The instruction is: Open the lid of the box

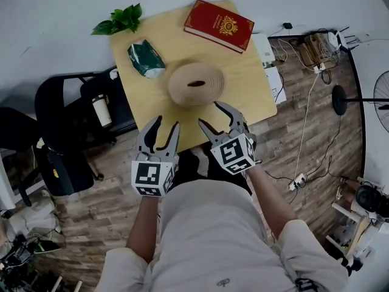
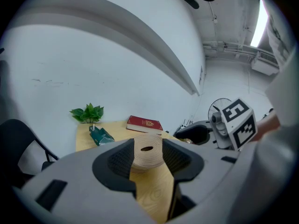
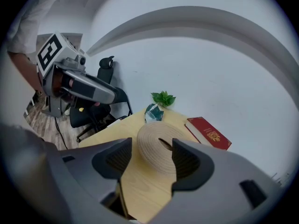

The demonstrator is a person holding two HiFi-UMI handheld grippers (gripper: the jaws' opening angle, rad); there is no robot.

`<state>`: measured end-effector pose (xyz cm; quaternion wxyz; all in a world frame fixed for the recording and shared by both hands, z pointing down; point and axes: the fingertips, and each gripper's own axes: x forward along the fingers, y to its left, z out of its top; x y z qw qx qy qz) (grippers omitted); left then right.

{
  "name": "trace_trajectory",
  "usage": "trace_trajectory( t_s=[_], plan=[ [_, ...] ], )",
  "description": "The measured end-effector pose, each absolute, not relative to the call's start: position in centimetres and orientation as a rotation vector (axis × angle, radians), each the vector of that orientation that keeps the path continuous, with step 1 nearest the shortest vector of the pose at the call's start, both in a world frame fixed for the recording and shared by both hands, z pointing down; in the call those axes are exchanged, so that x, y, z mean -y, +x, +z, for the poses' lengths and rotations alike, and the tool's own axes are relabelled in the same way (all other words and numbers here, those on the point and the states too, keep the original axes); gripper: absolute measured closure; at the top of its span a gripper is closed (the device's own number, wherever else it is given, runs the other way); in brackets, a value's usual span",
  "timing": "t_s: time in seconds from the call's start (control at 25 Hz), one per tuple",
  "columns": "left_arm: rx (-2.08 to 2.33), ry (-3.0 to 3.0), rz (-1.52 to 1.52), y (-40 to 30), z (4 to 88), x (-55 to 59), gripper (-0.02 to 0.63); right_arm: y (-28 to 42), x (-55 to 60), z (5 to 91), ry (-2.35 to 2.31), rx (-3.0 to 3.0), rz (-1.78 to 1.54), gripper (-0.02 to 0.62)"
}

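Observation:
A round beige box (image 1: 196, 84) with a slot in its lid stands in the middle of the light wooden table (image 1: 249, 96). Both grippers hover over the table's near edge, short of the box and apart from it. My left gripper (image 1: 166, 125) is open with nothing between its fingers. My right gripper (image 1: 211, 114), just right of it, is also open and empty. In the left gripper view the box (image 2: 147, 152) shows beyond the open left gripper (image 2: 148, 161). The right gripper view shows the box (image 3: 159, 143) ahead of the open right gripper (image 3: 150, 161).
A red book (image 1: 219, 25) lies at the table's far right, a green packet (image 1: 146, 59) at the left and a leafy sprig (image 1: 120, 19) at the far left corner. Black chairs (image 1: 67, 120) stand left of the table. Cables and a fan (image 1: 380, 96) are on the right.

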<state>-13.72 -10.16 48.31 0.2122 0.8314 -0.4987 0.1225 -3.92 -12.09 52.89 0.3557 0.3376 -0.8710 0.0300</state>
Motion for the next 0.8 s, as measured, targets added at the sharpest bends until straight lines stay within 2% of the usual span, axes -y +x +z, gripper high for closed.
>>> trace_trajectory(
  t_s=[0.8],
  plan=[
    [1.349,2.298,0.388,-13.4,50.0,10.5,0.431,-3.9,13.8,59.3,0.745,2.155,0.014,0.307]
  ],
)
